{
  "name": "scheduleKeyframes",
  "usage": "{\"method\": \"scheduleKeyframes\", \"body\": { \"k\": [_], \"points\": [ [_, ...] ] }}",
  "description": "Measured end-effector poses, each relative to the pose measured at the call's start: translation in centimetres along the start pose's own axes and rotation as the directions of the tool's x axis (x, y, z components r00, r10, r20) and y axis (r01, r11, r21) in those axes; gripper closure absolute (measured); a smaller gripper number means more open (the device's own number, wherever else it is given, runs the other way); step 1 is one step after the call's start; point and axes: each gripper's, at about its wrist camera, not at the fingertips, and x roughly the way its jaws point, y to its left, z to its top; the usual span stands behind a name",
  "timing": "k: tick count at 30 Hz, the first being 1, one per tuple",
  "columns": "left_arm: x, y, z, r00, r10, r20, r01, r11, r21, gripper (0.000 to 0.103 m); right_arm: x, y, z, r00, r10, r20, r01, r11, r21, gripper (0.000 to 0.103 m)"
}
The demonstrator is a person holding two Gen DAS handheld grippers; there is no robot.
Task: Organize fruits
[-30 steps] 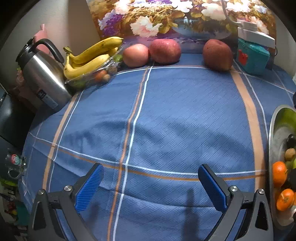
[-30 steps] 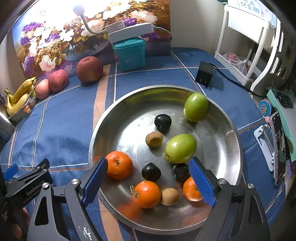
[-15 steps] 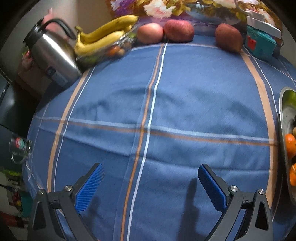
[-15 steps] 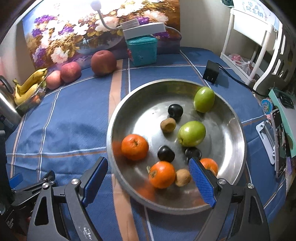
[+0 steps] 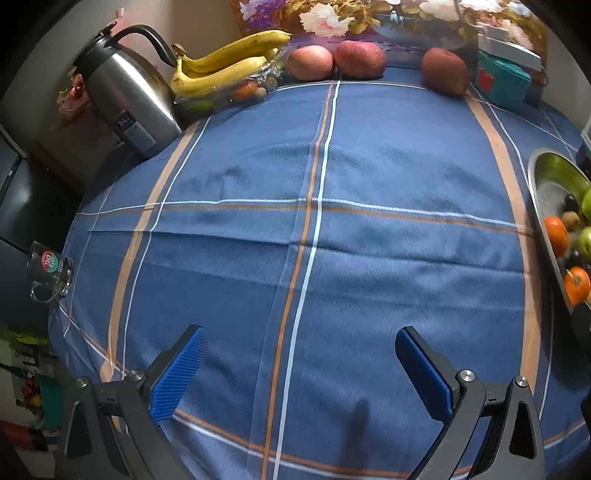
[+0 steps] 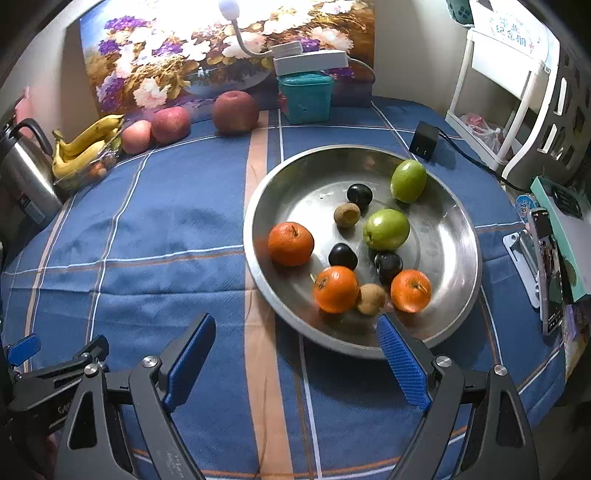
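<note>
Steel bowl (image 6: 458, 221) | oranges (image 6: 291, 243) soft, roundish: pinch across the middle | your right hand-held gripper (image 6: 295, 354) and left hand-held gripper (image 5: 299, 373) spread wide, empty

The tabletop (image 6: 177, 236) is covered by a blue cloth with orange and white stripes. A floral painting (image 6: 192, 51) leans against a plain light wall (image 6: 410, 48) at the far edge, lit brightly by a gooseneck lamp (image 6: 236, 22). A white rack (image 6: 517, 85) stands to the right of the tabletop, and dark furniture (image 5: 26, 206) stands to the left.
</note>
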Motion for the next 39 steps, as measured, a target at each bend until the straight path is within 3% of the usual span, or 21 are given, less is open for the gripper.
{"method": "scheduleKeyframes", "body": {
  "k": [12,39],
  "points": [
    [-2.1,0.8,-2.3,0.999,-0.03,0.041,0.03,1.0,0.0,0.0,-1.6,-0.3,-0.9,1.0,-0.006,0.028,0.006,1.0,-0.006,0.014],
    [-2.1,1.1,-1.7,0.998,-0.05,0.049,0.051,0.999,-0.009,0.0,-1.4,-0.1,-0.9,1.0,-0.011,0.028,0.011,1.0,-0.016,0.013]
  ]
}}
